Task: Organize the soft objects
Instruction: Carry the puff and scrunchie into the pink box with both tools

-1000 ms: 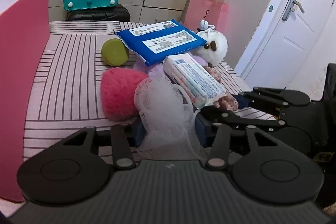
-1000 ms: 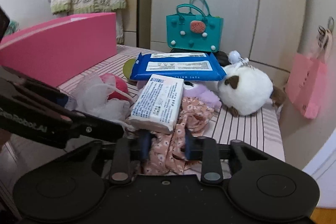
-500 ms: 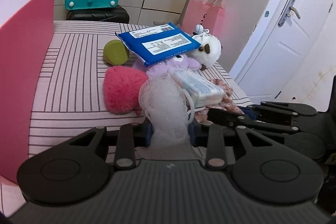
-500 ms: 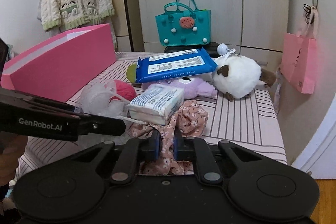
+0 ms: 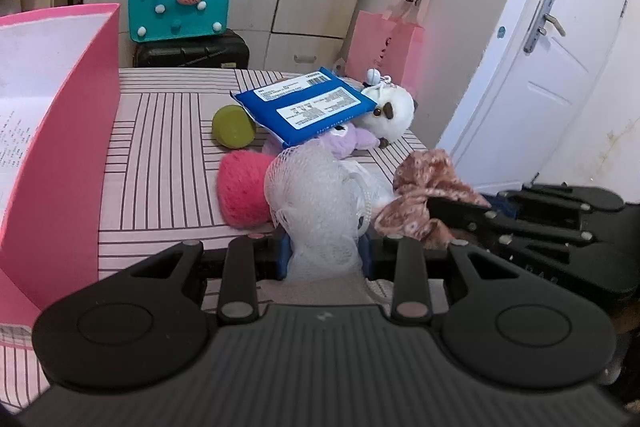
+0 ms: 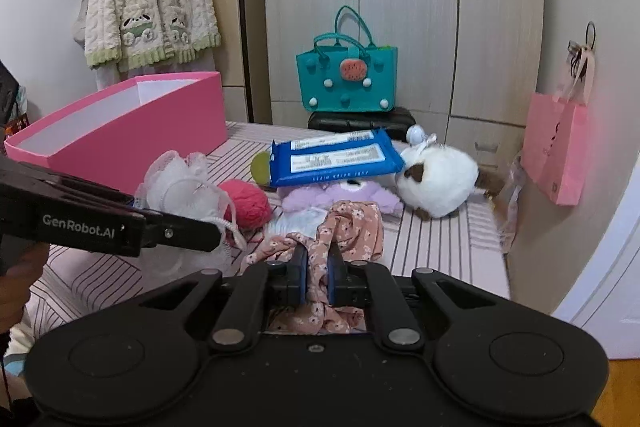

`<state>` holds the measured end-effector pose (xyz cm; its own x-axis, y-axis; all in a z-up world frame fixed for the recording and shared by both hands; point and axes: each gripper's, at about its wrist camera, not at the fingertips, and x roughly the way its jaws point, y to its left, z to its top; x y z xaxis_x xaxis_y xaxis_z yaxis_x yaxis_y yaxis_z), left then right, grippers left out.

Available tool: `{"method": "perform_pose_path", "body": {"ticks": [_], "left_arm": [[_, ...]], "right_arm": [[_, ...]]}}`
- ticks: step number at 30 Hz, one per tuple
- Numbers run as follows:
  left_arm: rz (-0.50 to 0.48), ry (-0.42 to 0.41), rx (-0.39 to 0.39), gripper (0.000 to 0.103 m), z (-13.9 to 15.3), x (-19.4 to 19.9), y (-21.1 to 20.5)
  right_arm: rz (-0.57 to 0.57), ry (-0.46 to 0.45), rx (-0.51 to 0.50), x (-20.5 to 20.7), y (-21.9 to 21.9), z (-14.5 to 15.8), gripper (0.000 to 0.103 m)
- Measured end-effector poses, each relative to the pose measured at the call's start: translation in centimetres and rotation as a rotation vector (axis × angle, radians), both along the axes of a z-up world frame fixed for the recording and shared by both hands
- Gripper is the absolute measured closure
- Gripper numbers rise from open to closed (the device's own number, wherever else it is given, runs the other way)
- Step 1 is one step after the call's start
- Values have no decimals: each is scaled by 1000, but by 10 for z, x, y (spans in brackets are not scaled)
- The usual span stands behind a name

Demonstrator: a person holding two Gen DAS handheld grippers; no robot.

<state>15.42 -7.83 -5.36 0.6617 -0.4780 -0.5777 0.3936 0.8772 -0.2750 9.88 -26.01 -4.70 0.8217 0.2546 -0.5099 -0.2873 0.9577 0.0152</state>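
The left gripper [image 5: 323,251] is pinching the white mesh pouf [image 5: 316,203]; the right gripper [image 6: 318,277] is pinching the floral cloth [image 6: 352,231], pink box [image 6: 132,131] sitting at ten o'clock.

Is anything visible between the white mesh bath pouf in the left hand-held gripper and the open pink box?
Nothing visible does. The white mesh bath pouf, clamped in the left hand-held gripper, has only bare striped tabletop between it and the open pink box to its left.

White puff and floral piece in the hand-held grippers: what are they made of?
White puff: apparently gathered nylon mesh, matte; open netting shows. Floral piece: thin woven-looking fabric, matte, limp and crumpled, printed with small flowers.
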Motion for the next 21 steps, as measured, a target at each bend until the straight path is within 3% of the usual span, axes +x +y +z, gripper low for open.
{"method": "perform_pose_path", "body": {"ticks": [8,21], "left_arm": [[-68,61,10,72,7,-3,4],[-130,144,63,72,7,-31,34]], "right_arm": [[47,50,38,-3,1,12,92],[163,208,105,-11,26,22,91]]}}
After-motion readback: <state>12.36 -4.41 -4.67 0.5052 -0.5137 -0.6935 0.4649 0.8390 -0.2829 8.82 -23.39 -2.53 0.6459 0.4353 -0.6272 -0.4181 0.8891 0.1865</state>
